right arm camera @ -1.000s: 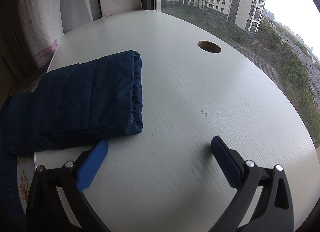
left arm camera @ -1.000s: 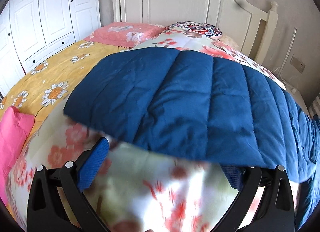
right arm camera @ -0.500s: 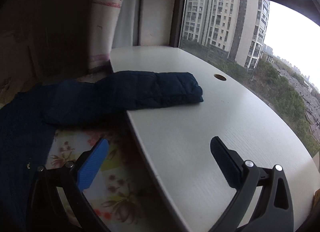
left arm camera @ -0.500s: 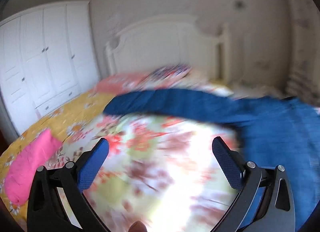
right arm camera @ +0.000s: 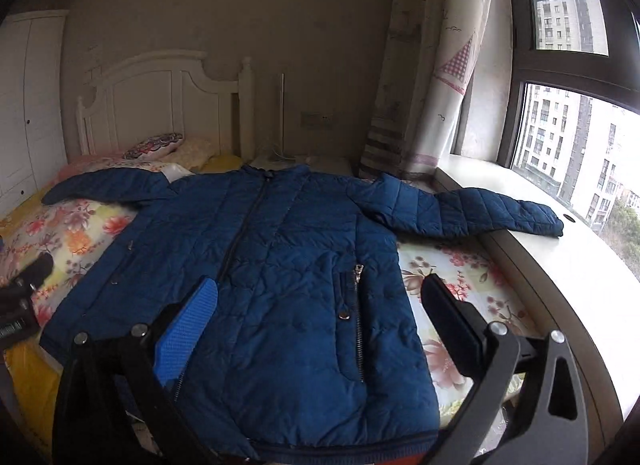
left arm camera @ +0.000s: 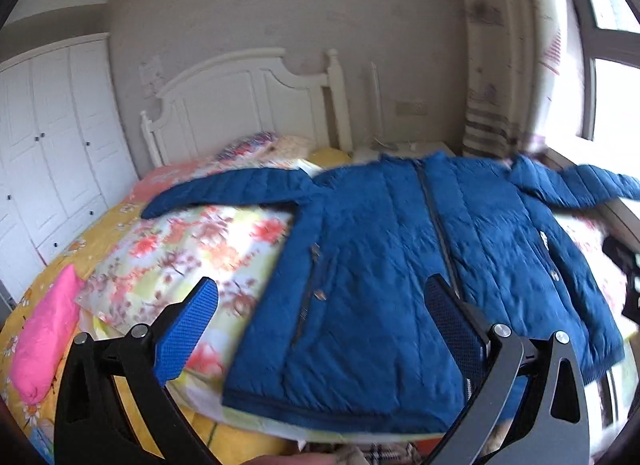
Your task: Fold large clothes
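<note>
A blue quilted jacket [left arm camera: 384, 277] [right arm camera: 280, 265] lies flat and front-up on the floral quilt [left arm camera: 192, 249] [right arm camera: 452, 281], zipped, with both sleeves spread out. Its left sleeve [left arm camera: 224, 191] rests toward the pillows. The right sleeve [right arm camera: 480, 211] reaches onto the white window ledge [right arm camera: 560, 265]. My left gripper [left arm camera: 320, 325] hovers open above the jacket's lower left side. Over the jacket's lower right side my right gripper [right arm camera: 318, 321] stands open, holding nothing. Each gripper's black body shows at the edge of the other's view.
A white headboard [left arm camera: 248, 105] and pillows stand at the far end of the bed. White wardrobes [left arm camera: 52, 137] line the left wall. A pink roll [left arm camera: 44, 341] lies on the yellow sheet at left. A curtain [right arm camera: 428, 65] and window are at right.
Both grippers have pulled back from the sleeve ends and swung toward the middle of the bed. The whole jacket is now in both views instead of one sleeve each.
</note>
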`<state>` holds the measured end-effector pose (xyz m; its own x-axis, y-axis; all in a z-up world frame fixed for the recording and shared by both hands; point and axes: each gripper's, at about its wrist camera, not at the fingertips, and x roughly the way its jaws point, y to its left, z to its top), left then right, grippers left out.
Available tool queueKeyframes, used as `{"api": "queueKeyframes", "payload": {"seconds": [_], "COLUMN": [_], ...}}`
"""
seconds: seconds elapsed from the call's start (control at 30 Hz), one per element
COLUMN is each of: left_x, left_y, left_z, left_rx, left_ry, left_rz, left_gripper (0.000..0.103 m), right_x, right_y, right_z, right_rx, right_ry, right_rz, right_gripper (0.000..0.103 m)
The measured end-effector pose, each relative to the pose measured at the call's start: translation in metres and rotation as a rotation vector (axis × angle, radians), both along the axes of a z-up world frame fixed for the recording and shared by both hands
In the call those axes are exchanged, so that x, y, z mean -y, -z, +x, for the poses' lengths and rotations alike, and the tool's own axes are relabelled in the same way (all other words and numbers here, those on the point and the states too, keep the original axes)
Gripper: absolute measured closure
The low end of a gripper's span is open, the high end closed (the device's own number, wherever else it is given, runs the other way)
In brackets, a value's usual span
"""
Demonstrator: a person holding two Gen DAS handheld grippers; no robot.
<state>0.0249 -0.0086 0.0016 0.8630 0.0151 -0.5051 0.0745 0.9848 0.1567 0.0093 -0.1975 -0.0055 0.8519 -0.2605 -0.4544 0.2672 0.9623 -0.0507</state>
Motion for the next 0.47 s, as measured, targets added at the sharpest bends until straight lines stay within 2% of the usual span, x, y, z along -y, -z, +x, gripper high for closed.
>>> {"api": "queueKeyframes", "payload": {"seconds": [0.13,0.27,0.47], "left_x": [-0.007,-0.008,-0.016], "left_y": [0.011,0.015,0.017], "left_z": [0.0,0.005,0.009], "left_rx": [-0.006,-0.011,-0.034], "left_ry": [-0.003,-0.016,-0.033], "left_rz": [-0.033,-0.015,-0.033], "left_gripper": [0.004,0.004,0.004], "right_x": [0.003,0.005,-0.009], "right_y": [-0.003,-0.001,0.003], "right_z": [-0.003,-0.002,0.001], "right_rx": [0.007,-0.001,-0.006], "right_ry": [0.001,0.01,-0.024], "right_rz": [0.001,-0.004,-0.029], "right_gripper": [0.002,0.002,0.002]}}
